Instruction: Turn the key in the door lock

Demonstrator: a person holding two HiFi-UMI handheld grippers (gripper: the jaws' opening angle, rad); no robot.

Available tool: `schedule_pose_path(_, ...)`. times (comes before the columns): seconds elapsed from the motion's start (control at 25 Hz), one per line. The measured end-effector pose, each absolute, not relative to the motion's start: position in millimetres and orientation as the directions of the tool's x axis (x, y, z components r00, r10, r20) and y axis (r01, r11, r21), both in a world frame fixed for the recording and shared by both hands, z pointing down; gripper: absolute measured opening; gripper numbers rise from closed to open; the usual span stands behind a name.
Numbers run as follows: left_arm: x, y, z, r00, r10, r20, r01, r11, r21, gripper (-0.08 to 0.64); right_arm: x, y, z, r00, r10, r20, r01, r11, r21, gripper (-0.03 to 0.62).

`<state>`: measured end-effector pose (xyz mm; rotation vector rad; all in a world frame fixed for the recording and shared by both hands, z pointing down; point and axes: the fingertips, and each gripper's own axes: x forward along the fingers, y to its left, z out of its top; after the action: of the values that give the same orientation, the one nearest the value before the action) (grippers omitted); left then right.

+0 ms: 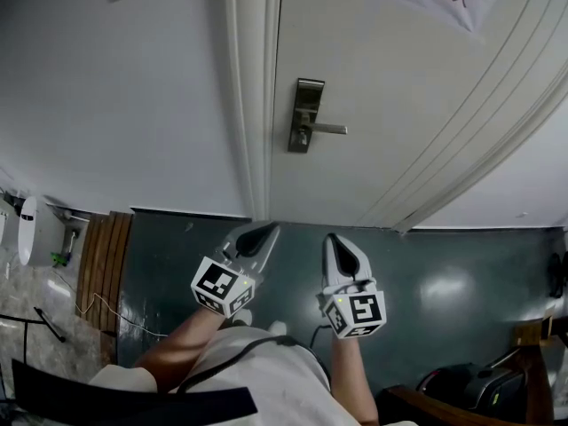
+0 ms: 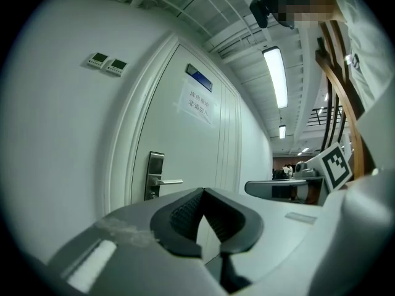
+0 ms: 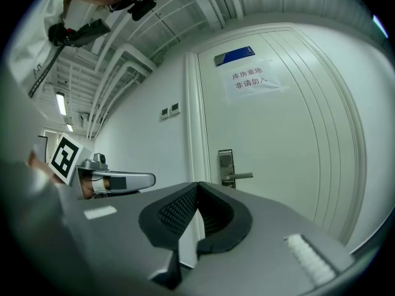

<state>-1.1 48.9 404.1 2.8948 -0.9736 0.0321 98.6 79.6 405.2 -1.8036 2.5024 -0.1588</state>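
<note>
Our left hand-held gripper [image 1: 259,236] and right hand-held gripper [image 1: 335,242] have pale grey moulded shells that taper towards the tips and are lined inside with black. In the gripper views we see that the black pads [image 2: 182,211] are ribbed in a fine grid, and that each shell bears a whitish rectangular patch [image 3: 307,257]. Behind each shell sits a white block printed with black square markers: the left marker cube [image 1: 222,287] and the right marker cube [image 1: 357,312]. We wear an off-white top [image 1: 257,375], crossed by a thin dark strap [image 1: 232,358], with a broad black band [image 1: 133,404] below it.
</note>
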Motion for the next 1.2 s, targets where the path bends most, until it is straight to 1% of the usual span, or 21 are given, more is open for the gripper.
schedule_pose_path(0.6,14,75,414,0.755,-0.653,0.066,-0.656,-0.751,0.072,0.005,116,97,425,-0.381,-0.924,0.044,-0.92,0.373,-0.119,0.008)
schedule_pose_path(1.2,24,70,417,0.746,-0.66,0.084,-0.665,-0.745,0.055,0.005,132,93,435,-0.385,-0.922,0.052,-0.916,0.374,-0.142,0.008)
